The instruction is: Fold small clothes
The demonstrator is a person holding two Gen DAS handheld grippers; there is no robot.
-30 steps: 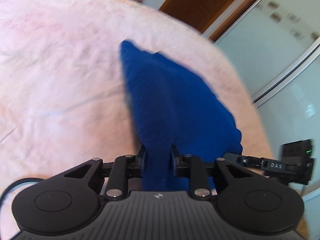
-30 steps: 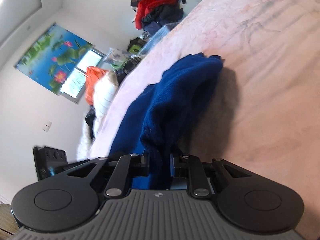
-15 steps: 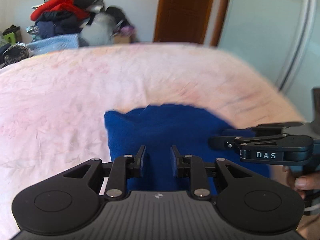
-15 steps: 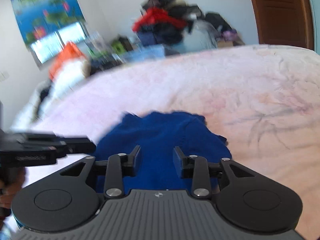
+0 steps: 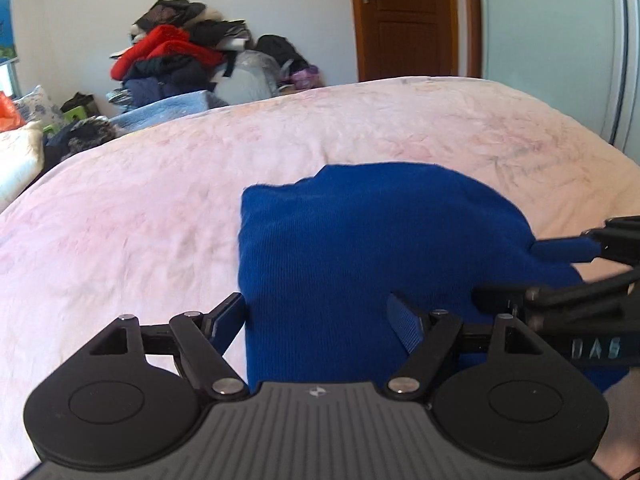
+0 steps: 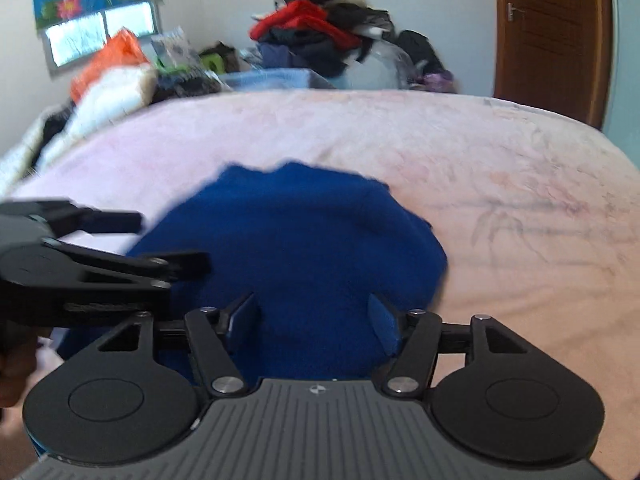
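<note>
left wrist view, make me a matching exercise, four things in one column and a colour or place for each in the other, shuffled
Things:
1. folded garment
2. bedspread
3. door
4. clothes heap

Colour or place:
a. brown wood, top right
b. pale pink, under the garment
c. deep blue, in the middle of the bed
d. piled beyond the bed, red item on top

Pairs: 1-c, 2-b, 3-a, 4-d

The folded garment (image 5: 360, 256) lies on the bed (image 5: 140, 220), before both tongs; a clothes heap (image 5: 176, 56) sits behind the bed, the door (image 5: 404, 20) to its right.
</note>
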